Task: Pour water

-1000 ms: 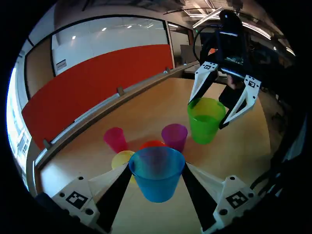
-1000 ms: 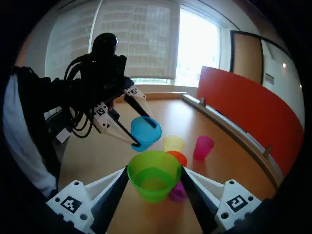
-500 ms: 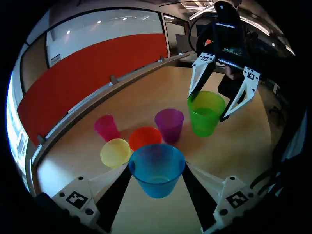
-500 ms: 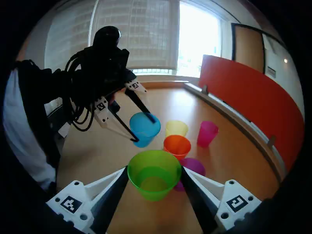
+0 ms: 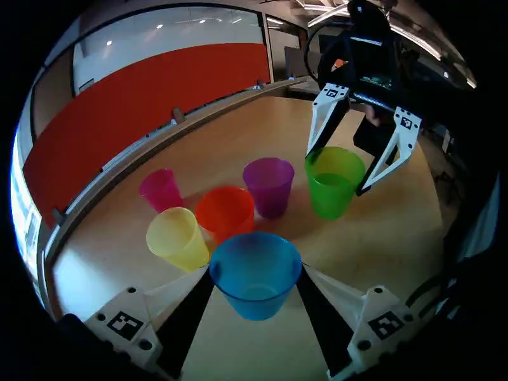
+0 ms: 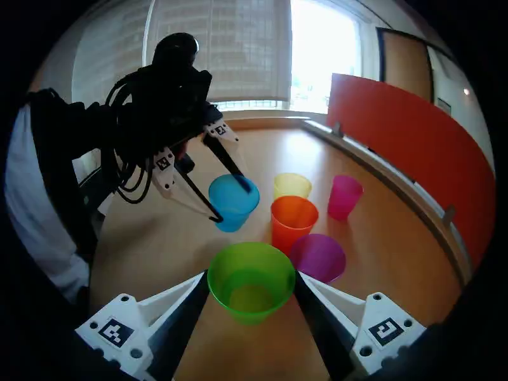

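Left gripper view: no legible writing, only square black-and-white markers on the finger bases. The left hand-held gripper clamps the blue cup, upright, a finger on each side. Clustered just beyond: yellow cup, orange cup, pink cup, purple cup. To their right, the right hand-held gripper pinches the green cup. A red panel runs along the far edge. There is bare table at right.

Right gripper view: green cup upright between the fingers; water level unclear. Orange and purple cups stand just beyond it. The blue cup is held left, apart from the cluster. Open table lies lower left.
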